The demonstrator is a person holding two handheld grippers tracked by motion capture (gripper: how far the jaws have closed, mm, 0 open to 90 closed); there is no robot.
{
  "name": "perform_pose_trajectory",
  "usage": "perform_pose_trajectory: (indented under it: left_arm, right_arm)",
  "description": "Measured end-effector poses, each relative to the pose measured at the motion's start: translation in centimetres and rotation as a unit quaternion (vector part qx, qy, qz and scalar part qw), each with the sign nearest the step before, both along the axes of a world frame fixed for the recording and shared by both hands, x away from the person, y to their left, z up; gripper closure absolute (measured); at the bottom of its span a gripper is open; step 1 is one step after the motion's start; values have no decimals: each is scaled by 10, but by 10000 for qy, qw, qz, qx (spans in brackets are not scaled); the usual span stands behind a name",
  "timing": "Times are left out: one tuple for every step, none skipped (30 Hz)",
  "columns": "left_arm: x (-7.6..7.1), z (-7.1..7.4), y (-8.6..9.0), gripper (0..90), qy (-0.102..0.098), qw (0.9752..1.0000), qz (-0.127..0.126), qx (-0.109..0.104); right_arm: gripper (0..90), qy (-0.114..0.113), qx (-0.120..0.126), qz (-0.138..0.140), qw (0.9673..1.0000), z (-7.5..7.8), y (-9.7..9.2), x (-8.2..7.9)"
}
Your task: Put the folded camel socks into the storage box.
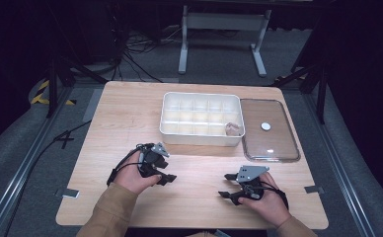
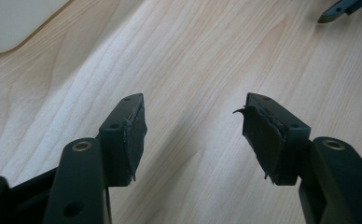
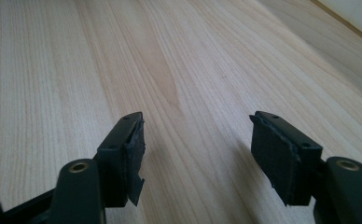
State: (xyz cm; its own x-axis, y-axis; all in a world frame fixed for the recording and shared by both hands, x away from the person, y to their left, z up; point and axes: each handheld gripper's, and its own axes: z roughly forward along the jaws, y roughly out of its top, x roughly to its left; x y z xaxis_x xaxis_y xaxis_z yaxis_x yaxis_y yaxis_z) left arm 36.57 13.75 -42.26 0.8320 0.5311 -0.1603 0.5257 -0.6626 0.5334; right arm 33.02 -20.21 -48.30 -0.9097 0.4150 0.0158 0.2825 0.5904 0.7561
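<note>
A white tray (image 1: 202, 139) with several compartments stands at the table's middle, and a small pale object (image 1: 234, 129) lies in its near right compartment. A clear lid (image 1: 270, 140) with a white knob (image 1: 266, 126) lies flat to the tray's right. My left gripper (image 1: 167, 178) rests low over the wood in front of the tray, pointing right. It is open with nothing between its pads (image 2: 193, 105). My right gripper (image 1: 224, 185) sits near the front edge, pointing left, also open and empty (image 3: 198, 119). The two grippers face each other, a hand's width apart.
The wooden table (image 1: 125, 113) has bare boards on its left side and between the grippers. A corner of the tray (image 2: 11, 23) appears in the left gripper view, and the right gripper's jaw tip (image 2: 340, 9) farther off. Beyond the table are cables and a grey stand (image 1: 224, 22).
</note>
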Motion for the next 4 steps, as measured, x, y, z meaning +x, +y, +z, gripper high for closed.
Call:
perform_pose_trajectory:
  left_arm:
    - [0, 0, 1, 400, 11, 10000, 2, -9]
    - [1, 0, 1, 398, 2, 10000, 15, -41]
    - [1, 0, 1, 397, 26, 10000, 26, -48]
    - [2, 0, 2, 396, 21, 10000, 27, -39]
  right_arm:
    - [345, -6, -7, 3, 10000, 0, 0, 0]
    - [341, 10, -23, 3, 10000, -1, 0, 0]
    - [335, 20, -22, -18, 10000, -2, 0, 0]
    - [335, 14, -21, -21, 10000, -2, 0, 0]
